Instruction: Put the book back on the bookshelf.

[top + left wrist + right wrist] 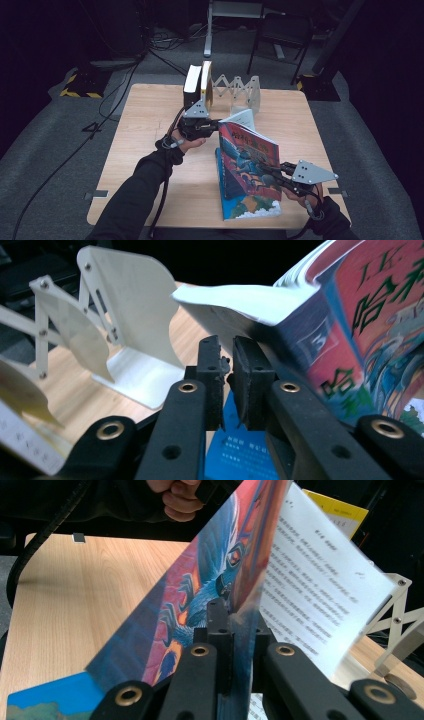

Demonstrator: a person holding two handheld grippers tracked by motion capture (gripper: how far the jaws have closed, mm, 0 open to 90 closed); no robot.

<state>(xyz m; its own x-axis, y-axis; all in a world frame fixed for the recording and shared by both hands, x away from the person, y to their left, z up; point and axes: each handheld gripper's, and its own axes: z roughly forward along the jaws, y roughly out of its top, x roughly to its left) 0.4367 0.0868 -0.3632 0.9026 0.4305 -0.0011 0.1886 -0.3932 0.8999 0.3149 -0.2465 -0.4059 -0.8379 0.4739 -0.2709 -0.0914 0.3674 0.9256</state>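
jaws of right gripper point(239, 615) clamp the book's point(248, 165) lifted front cover, left gripper point(227, 357) jaws nearly shut w/ nothing gripped, just beside the book's spine over the bench point(150, 130).

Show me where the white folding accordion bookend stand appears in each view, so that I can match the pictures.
High view: white folding bookend stand at the table's far edge, right of the two upright books.
Left gripper view: upper left, behind the jaws.
Right gripper view: right edge, behind the open page.
Shared landmark: the colourful paperback book.
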